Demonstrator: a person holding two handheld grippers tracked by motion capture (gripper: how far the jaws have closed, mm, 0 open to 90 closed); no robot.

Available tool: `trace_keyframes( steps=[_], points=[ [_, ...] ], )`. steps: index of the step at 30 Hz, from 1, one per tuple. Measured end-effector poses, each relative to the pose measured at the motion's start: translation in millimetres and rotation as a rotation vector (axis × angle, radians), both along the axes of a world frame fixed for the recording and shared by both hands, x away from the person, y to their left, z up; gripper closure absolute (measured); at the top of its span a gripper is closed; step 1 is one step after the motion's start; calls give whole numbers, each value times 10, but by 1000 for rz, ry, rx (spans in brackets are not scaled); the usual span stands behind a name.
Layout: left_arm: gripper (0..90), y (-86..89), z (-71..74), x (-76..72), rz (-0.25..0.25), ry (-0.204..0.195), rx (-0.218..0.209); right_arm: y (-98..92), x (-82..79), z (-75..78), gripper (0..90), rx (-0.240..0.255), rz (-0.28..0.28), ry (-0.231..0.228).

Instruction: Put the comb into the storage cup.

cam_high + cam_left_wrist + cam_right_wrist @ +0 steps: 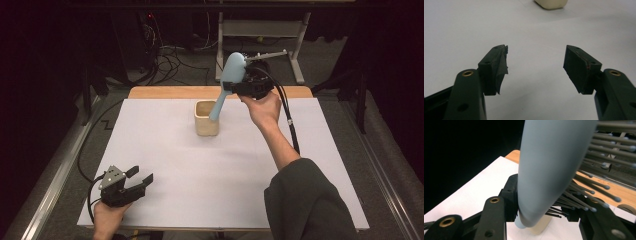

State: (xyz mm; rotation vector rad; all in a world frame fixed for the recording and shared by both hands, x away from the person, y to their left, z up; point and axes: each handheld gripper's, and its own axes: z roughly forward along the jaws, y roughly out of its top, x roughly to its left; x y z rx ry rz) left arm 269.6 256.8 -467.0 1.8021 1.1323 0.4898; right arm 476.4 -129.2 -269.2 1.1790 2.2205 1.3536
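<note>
Desk (200, 200) first: we see its white top carrying a cream cup (206, 118) toward the far edge, our landmark. Above and just right of the cup, we hold a pale blue hairbrush (227, 82) tilted, its handle tip dipping to the cup's rim, bristle head up. Our right gripper (245, 86) is clamped on the brush's neck. Well nearer than the cup, at its left, our left gripper (142, 177) rests with jaws apart, holding nothing.

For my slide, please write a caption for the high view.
Right gripper holds a light blue hairbrush, handle tip over a cream cup; left gripper rests open.
</note>
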Motion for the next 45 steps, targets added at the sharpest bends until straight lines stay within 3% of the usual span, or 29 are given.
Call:
trace_keyframes(
  steps=[16, 45],
  points=[
    [359, 2, 5, -11, -8, -2, -6, 183, 164, -33, 564, 8, -17, -5],
    [360, 8, 7, -23, -9, -3, -10, 290, 262, -388, 559, -61, -37, 18]
  ],
)
